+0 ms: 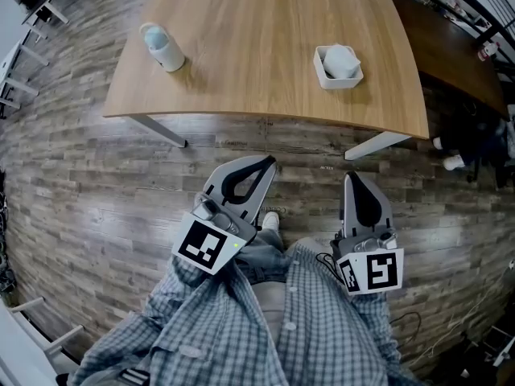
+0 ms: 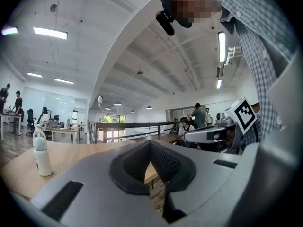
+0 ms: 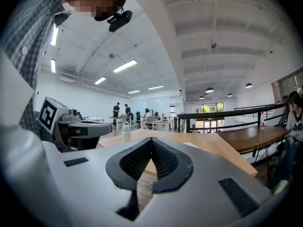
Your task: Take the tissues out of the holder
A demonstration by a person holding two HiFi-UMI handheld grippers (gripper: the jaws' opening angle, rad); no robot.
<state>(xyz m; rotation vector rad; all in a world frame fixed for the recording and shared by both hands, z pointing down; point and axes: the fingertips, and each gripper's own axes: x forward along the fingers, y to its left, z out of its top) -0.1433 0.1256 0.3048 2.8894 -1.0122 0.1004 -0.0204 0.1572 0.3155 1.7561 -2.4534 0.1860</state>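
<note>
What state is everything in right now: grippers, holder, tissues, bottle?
left gripper: shut, empty, held low, short of the table
right gripper: shut, empty, held low, short of the table
holder: upright on the table, full, untouched
tissues: in the holder, not yet taken out
bottle: upright on the table, cap on

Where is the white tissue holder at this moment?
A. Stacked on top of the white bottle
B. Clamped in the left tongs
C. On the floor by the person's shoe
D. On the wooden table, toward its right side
D: the tissue holder stands on the table, to the right of the bottle, while the left tongs and right tongs are shut and empty near the person's body.
</note>
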